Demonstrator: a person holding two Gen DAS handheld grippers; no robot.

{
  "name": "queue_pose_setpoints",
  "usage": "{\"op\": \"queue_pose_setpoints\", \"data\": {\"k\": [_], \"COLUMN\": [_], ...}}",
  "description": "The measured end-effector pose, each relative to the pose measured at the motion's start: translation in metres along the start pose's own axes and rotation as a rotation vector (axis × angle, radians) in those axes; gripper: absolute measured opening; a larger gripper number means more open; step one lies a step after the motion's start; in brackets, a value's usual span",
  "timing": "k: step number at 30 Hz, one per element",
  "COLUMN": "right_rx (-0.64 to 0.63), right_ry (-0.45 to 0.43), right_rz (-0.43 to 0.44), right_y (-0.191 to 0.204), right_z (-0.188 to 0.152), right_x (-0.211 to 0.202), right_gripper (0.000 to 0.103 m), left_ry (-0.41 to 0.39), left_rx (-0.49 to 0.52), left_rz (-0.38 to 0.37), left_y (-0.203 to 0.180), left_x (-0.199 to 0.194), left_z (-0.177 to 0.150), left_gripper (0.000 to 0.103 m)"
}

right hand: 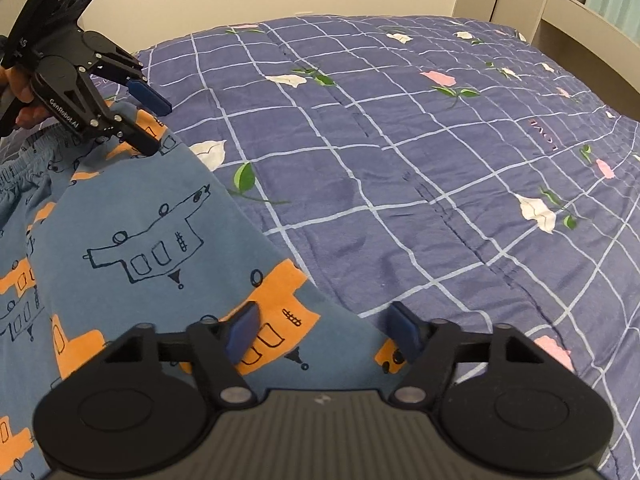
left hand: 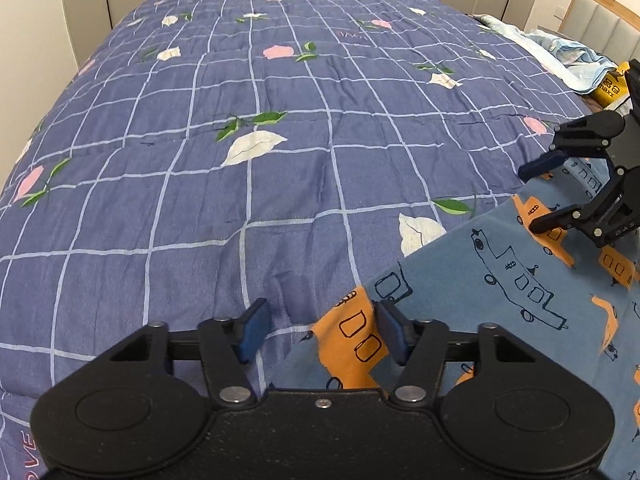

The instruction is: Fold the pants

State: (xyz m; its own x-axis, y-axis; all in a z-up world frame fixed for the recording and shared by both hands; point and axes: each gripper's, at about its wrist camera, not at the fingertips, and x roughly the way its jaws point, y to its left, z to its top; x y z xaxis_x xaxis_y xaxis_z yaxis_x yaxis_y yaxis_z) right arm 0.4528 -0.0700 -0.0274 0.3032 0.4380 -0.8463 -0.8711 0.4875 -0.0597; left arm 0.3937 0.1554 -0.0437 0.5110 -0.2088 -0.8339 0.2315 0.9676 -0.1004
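Observation:
Blue pants [left hand: 500, 280] with orange and outlined vehicle prints lie flat on the bed, at the lower right of the left wrist view. My left gripper [left hand: 325, 332] stands open over an orange-printed corner of the fabric, its pads apart on either side. In the right wrist view the pants [right hand: 120, 208] fill the lower left, with the elastic waistband [right hand: 20, 160] at the far left. My right gripper [right hand: 324, 332] is open astride the pants' edge. Each view shows the other gripper too: the right gripper [left hand: 540, 196] and the left gripper [right hand: 156, 126] both hover open at the fabric edge.
A purple-blue quilt [left hand: 280, 200] with a pale grid and flower prints covers the bed. A crumpled light blue blanket [left hand: 568, 56] and a yellow packet [left hand: 608, 88] lie by the headboard [left hand: 608, 20]. A person's hand [right hand: 24, 96] holds the left gripper. Walls ring the bed.

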Motion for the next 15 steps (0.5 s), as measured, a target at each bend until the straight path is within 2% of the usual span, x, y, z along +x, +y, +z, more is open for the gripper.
{"op": "queue_pose_setpoints", "data": {"k": [5,8,9,10,12,15], "right_rx": [0.013,0.014,0.012,0.009,0.002,0.000], "right_ry": [-0.008,-0.010,-0.009,-0.009,-0.012,-0.022], "right_rz": [0.025,0.029,0.027,0.023,0.010,-0.026], "right_y": [0.003,0.005,0.006,0.008,0.010,0.015], "right_z": [-0.003,-0.003,-0.003,-0.003,-0.002,-0.001], "right_x": [-0.001,-0.003,-0.004,-0.004,-0.006,-0.011], "right_gripper": [0.043,0.032,0.027,0.024,0.012,0.004], "left_ry": [0.024,0.030,0.030,0.031,0.030,0.013], "left_rx": [0.008,0.014,0.014,0.018,0.039,0.028], "left_rz": [-0.023,-0.038,-0.042,-0.044,-0.020,0.005], "left_y": [0.002,0.003,0.002,0.000,-0.005,-0.008], "left_x": [-0.004,-0.006,-0.006,-0.007,-0.009,-0.016], "left_z": [0.000,-0.001,-0.002,-0.002,-0.003,-0.001], "left_gripper": [0.040,0.023,0.012,0.007,0.002,0.001]}}
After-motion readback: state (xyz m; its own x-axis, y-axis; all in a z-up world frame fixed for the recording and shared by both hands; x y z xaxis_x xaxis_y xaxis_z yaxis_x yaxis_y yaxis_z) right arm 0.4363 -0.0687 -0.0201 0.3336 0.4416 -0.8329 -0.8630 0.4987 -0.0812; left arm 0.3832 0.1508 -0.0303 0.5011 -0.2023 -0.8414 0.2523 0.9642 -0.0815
